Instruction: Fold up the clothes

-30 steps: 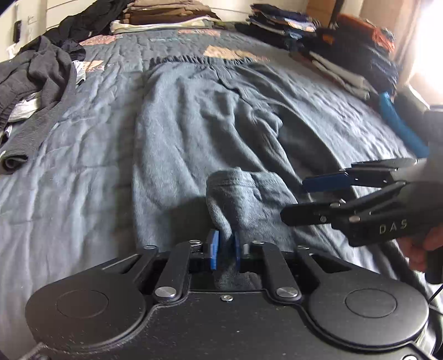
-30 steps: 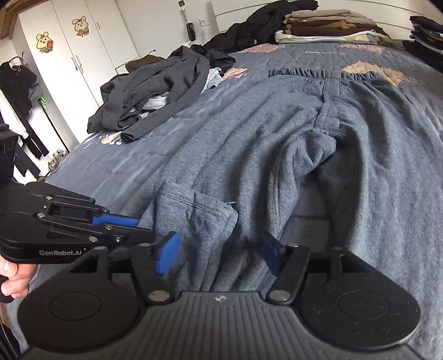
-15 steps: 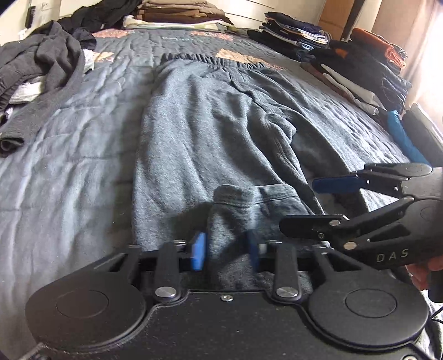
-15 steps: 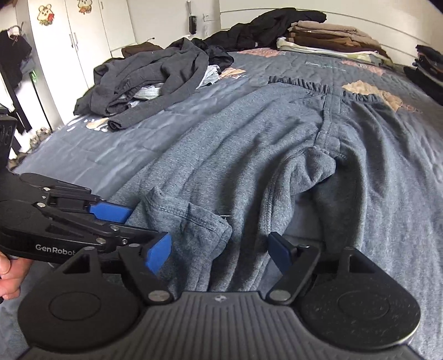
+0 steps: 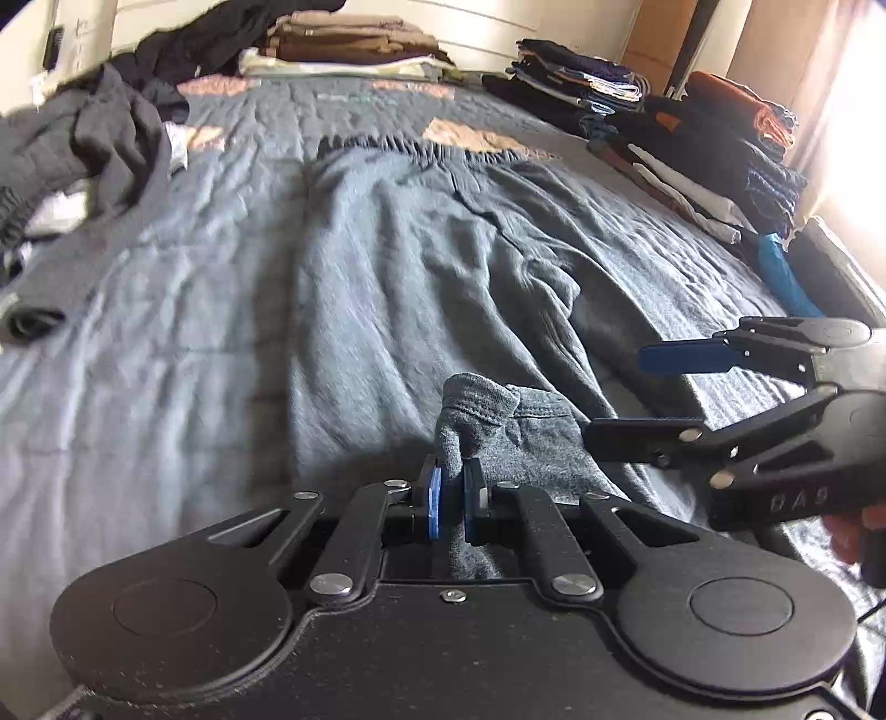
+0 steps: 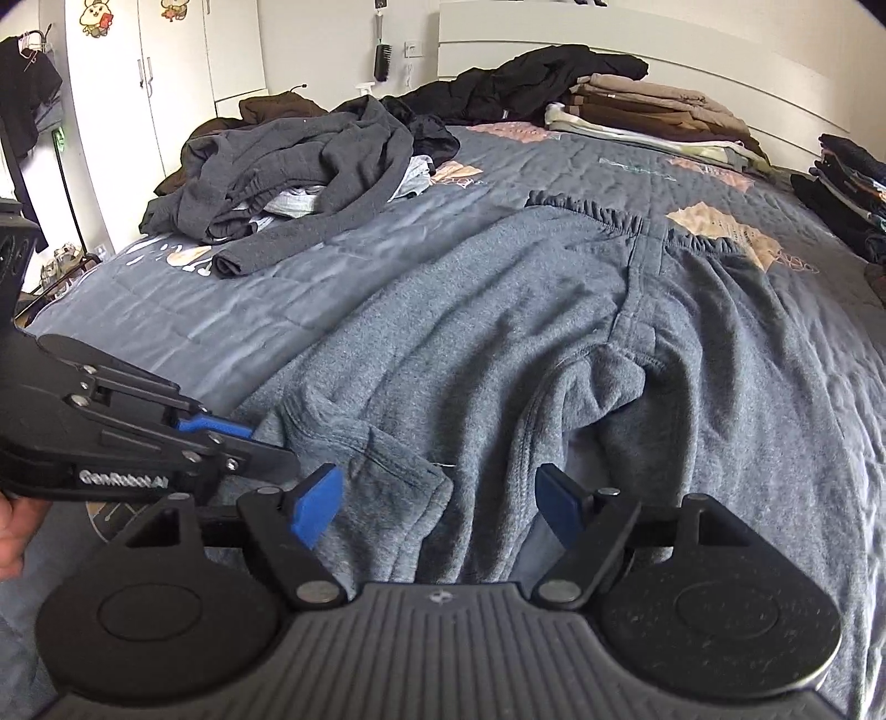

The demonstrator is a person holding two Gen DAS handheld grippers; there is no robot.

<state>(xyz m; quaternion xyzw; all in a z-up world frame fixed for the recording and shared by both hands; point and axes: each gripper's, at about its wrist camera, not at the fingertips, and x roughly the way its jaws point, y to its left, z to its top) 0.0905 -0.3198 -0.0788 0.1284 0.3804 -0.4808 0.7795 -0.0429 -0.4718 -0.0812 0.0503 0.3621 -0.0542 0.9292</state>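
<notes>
At the bottom centre of the left wrist view, the left gripper (image 5: 449, 501) was pinched tight on a raised fold of the leg cuff (image 5: 498, 421) of the grey sweatpants (image 5: 421, 266), its blue pads nearly meeting with cloth between them. In the right wrist view, the right gripper (image 6: 437, 501) stood wide apart low in the frame, the same cuff lying between its pads but untouched by them, so it held nothing.

The sweatpants lay spread lengthwise up the middle of the bed (image 6: 166, 310), waistband (image 6: 587, 213) toward the top of the frame and the two legs running down toward the grippers, one leg bunched at the crotch. As a judgement, this garment was only at the start of its fold: one cuff was taken, the second corner not yet gripped, and no crease had been laid.

A loose heap of dark clothes (image 6: 293, 171) at upper left looked unfolded and left to do. Folded stacks (image 5: 343, 41) sat at the top and along the right edge (image 5: 714, 144), probably finished work, though the glare there made that uncertain. No basket or other container showed.
</notes>
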